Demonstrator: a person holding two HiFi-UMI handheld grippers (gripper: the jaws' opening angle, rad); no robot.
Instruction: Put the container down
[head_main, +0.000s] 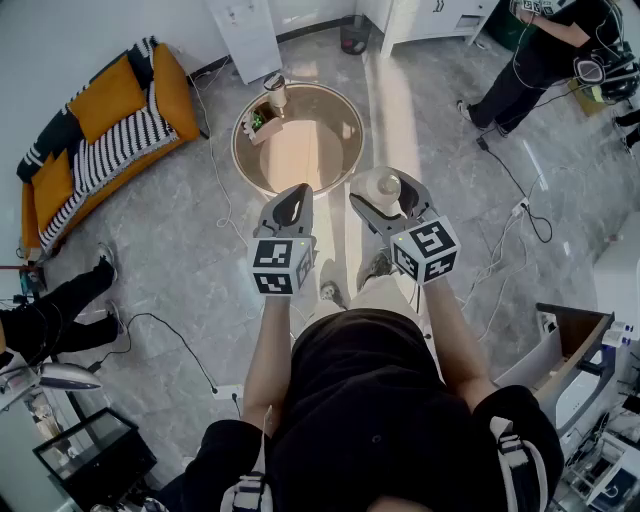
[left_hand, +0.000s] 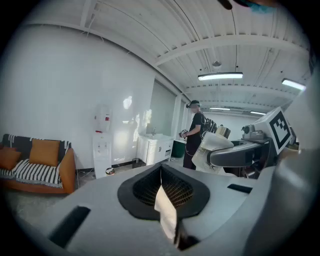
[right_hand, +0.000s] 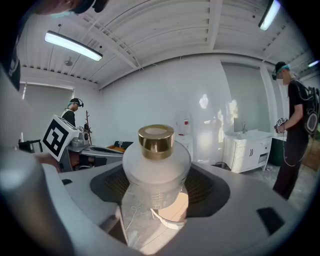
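The container (right_hand: 156, 165) is a frosted white bottle with a gold cap. It stands upright between the jaws of my right gripper (right_hand: 157, 200), which is shut on its body and holds it in the air. From the head view the container (head_main: 385, 186) sits in the right gripper (head_main: 388, 198), short of a round table (head_main: 310, 155). Beside it my left gripper (head_main: 292, 207) is shut with nothing in it. The left gripper view shows its own jaws (left_hand: 167, 210) closed together, and the container (left_hand: 216, 147) off to the right.
On the far left part of the round table stand a small box (head_main: 258, 118) and a bottle (head_main: 275, 92). An orange sofa (head_main: 100, 130) is at the left. A person (head_main: 545, 55) stands at the top right. Cables (head_main: 505, 235) trail over the floor.
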